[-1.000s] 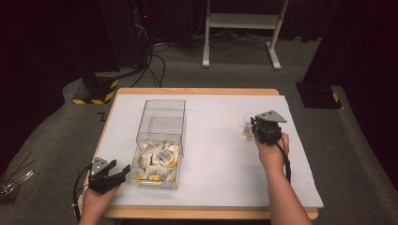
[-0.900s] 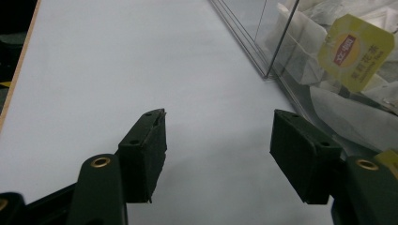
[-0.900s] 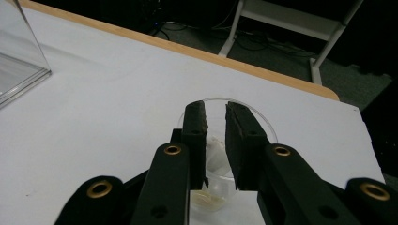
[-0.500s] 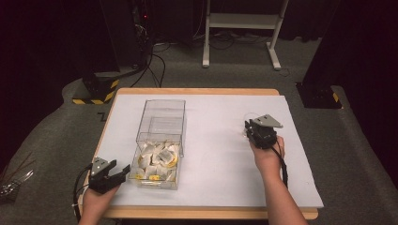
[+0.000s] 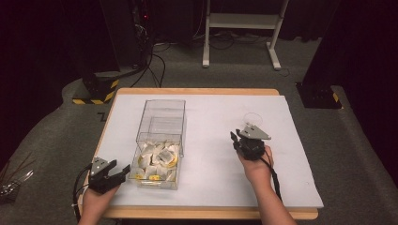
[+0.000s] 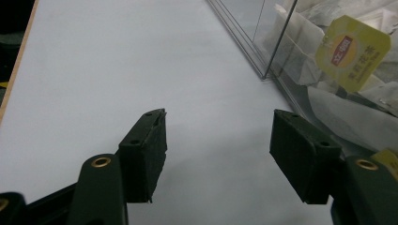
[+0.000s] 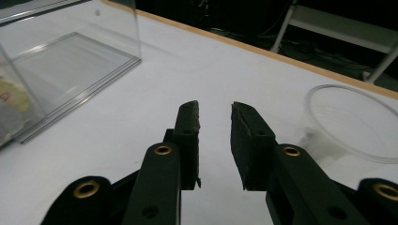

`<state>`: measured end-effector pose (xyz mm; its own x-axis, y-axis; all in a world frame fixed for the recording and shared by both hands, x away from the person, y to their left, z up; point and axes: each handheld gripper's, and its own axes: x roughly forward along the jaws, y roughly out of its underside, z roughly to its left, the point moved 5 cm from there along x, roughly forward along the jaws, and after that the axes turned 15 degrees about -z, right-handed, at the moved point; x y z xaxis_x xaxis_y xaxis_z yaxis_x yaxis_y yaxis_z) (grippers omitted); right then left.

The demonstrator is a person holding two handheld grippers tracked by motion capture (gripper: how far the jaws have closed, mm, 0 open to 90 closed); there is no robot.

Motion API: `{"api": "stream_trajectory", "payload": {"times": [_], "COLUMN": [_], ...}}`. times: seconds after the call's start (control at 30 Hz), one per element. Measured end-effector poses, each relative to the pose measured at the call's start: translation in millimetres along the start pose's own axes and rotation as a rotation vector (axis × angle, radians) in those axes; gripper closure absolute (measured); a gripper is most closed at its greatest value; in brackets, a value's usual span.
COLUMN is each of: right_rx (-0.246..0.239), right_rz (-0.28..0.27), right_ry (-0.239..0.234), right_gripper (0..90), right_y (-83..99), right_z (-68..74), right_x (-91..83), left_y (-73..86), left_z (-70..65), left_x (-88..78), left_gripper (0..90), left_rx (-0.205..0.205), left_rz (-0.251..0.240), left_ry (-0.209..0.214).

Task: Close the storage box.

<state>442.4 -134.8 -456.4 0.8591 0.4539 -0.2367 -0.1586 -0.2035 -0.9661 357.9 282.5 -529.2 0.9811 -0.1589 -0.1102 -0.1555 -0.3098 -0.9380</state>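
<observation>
White bench: my right tongs, narrow, just been opening, empty, left the cup; my left tongs stood wide by the teabag box's near-left corner. Next: pick a teabag, likely.

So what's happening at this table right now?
A person holds a gripper in each hand over a white-covered table. A clear box holds tea bags in its near half. The left gripper waits open beside the box, holding nothing. The right gripper, next to a clear cup, has its jaws apart with nothing between them; they have just been opening.
</observation>
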Motion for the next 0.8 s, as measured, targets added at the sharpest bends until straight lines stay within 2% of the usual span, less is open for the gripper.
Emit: {"api": "stream_trajectory", "payload": {"times": [0.17, 0.3, 0.4, 0.47, 0.6, 0.73, 0.77, 0.8], "right_rx": [-0.007, -0.007, -0.011, -0.013, -0.017, -0.023, -0.023, -0.017], "right_rz": [-0.002, -0.008, -0.012, -0.012, -0.011, -0.008, -0.009, -0.01], "right_ry": [-0.048, -0.089, -0.116, -0.133, -0.165, -0.19, -0.193, -0.198], "right_gripper": [71.3, 70.9, 69.9, 69.4, 68.7, 67.0, 66.8, 66.6], "right_y": [3.0, 4.1, 5.5, 7.0, 11.0, 15.7, 16.6, 17.5], "right_z": [20.2, 36.2, 48.1, 56.3, 71.7, 85.1, 87.8, 90.6], "right_x": [-3.3, -6.7, -8.9, -10.5, -13.5, -15.8, -16.5, -17.4], "left_y": [-0.7, -1.0, -1.4, -1.6, -3.5, -2.0, -1.6, -1.6], "left_z": [-0.1, 0.1, -2.3, -1.7, -3.0, -6.9, -7.3, -8.8], "left_x": [-0.1, -1.5, -1.3, -3.7, -7.8, -10.3, -11.7, -12.1], "left_gripper": [37.6, 38.8, 39.7, 40.1, 41.2, 41.4, 41.4, 41.4], "left_rx": [-0.006, 0.006, -0.021, -0.007, -0.022, -0.005, 0.01, 0.007], "left_rz": [-0.009, -0.007, -0.028, -0.018, -0.029, -0.029, -0.019, -0.022], "left_ry": [0.006, 0.012, 0.008, 0.023, 0.037, 0.055, 0.062, 0.068]}}
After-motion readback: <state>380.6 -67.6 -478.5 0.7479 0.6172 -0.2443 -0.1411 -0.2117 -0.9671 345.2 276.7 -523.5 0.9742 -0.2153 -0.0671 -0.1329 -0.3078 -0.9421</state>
